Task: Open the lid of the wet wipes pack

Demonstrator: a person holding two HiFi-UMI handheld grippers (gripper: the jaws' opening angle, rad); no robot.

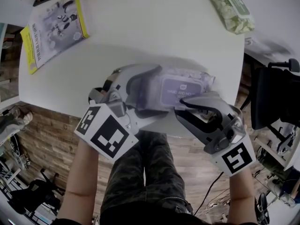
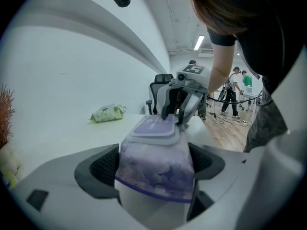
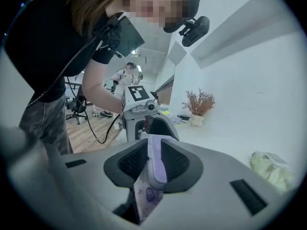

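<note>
Evidently both grippers were on one thing: the purple wet wipes pack point(image 1: 187, 81) was held between them over the near edge of the white table point(image 1: 140, 32). The left gripper point(image 2: 156, 163) had its jaws clamped across the pack's soft body, a ribbed black pad pressed into each long side so that the film bulged up between them. The lilac lid point(image 2: 152, 127) lay flat on top of the pack just beyond those jaws. The right gripper point(image 3: 151, 161) faced it from the pack's other end, its jaws closed to a narrow gap on the lid's edge. That edge stood on end between the two pads with a strip of printed film just below it (whether the lid had lifted off the pack there could not be told). A green wipes pack point(image 1: 229, 6) lay on the table well beyond the right jaws and off to their right, apart from everything else. A booklet point(image 1: 54, 27) with a yellow border lay well beyond the left jaws and off to their left. Past the left gripper, as seen along the right jaws, a dried reddish plant point(image 3: 199, 102) stood at the table's far side.
</note>
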